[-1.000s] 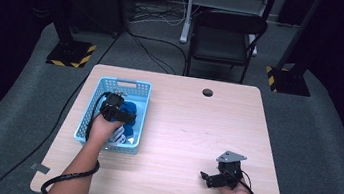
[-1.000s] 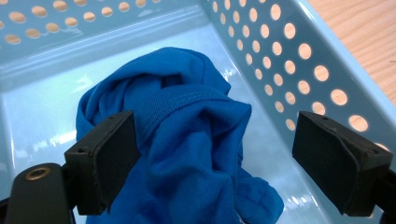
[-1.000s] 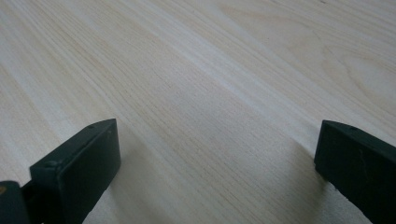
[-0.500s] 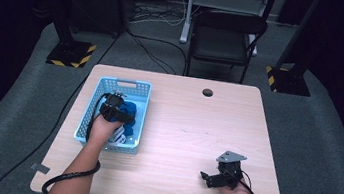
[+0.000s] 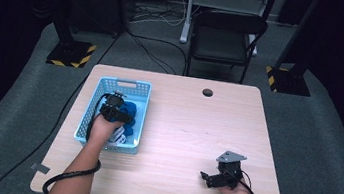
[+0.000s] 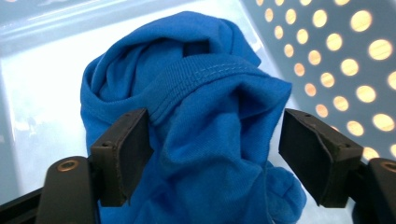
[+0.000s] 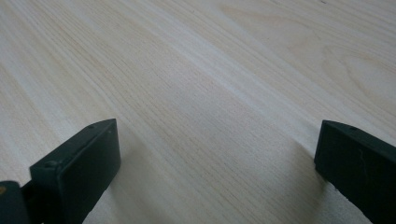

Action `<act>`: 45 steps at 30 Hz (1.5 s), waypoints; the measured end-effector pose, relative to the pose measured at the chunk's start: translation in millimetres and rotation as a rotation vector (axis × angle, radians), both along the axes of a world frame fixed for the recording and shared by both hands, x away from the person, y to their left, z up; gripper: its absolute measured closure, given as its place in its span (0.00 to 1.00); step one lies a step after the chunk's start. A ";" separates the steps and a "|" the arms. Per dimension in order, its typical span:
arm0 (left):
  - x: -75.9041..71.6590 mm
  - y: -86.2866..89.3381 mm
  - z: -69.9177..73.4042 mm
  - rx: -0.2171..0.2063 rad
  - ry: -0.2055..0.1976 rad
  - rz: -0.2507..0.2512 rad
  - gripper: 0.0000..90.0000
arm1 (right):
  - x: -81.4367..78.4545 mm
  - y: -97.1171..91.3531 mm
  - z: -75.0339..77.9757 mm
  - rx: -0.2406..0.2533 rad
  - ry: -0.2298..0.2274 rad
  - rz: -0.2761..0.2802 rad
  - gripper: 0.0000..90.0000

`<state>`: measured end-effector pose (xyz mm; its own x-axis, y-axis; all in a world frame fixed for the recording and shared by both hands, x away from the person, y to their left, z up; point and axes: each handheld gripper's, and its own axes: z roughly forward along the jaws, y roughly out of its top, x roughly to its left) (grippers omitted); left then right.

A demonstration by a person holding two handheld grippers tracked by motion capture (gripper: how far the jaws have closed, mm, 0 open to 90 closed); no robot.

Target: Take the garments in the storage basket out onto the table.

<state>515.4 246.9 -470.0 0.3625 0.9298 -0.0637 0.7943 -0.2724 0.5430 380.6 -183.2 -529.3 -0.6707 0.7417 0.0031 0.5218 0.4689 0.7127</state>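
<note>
The left gripper (image 6: 212, 144) reaches down into the blue basket (image 5: 87, 121), its jaws just closing around a bunched blue cloth (image 6: 201, 121) — the left pad (at the ribbed hem) touches, the right stands just clear. The right gripper (image 7: 215, 163) rests spread wide over the bare wooden table (image 5: 196, 130) — nothing between its jaws.

basket (image 5: 103, 141) is light blue plastic, smooth and a bit glossy, with round holes punched through the walls. the blue cloth (image 6: 205, 121) in it is soft matt knit, jersey-looking, with a ribbed stitched hem across the top fold. left gripper (image 6: 215, 149) has matt black jaws, hard plastic by the look, edges slightly scuffed. right gripper (image 7: 215, 163) same matt black. table (image 7: 210, 70) is pale wood with fine straight grain, satin finish, not shiny
</note>
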 end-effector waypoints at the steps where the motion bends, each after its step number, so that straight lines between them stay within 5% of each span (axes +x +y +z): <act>1: 0.4 0.3 -0.2 0.000 0.006 0.001 0.29 | 0.0 0.0 0.0 0.000 0.000 0.000 0.00; 23: 0.4 2.8 0.8 0.021 0.036 0.031 0.62 | 0.0 0.0 0.0 0.001 0.000 0.000 0.00; 30: -2.6 0.2 3.4 0.050 -0.005 0.018 0.70 | 0.0 0.0 0.0 0.001 0.000 0.000 0.00; 45: -10.1 -2.0 14.4 0.035 -0.079 -0.001 0.74 | 0.0 0.0 0.0 0.000 0.000 0.000 0.00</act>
<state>505.3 245.0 -455.6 0.3660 0.9306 -0.0021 0.7492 -0.2933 0.5938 380.6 -183.2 -529.3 -0.6710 0.7414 0.0032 0.5214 0.4688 0.7130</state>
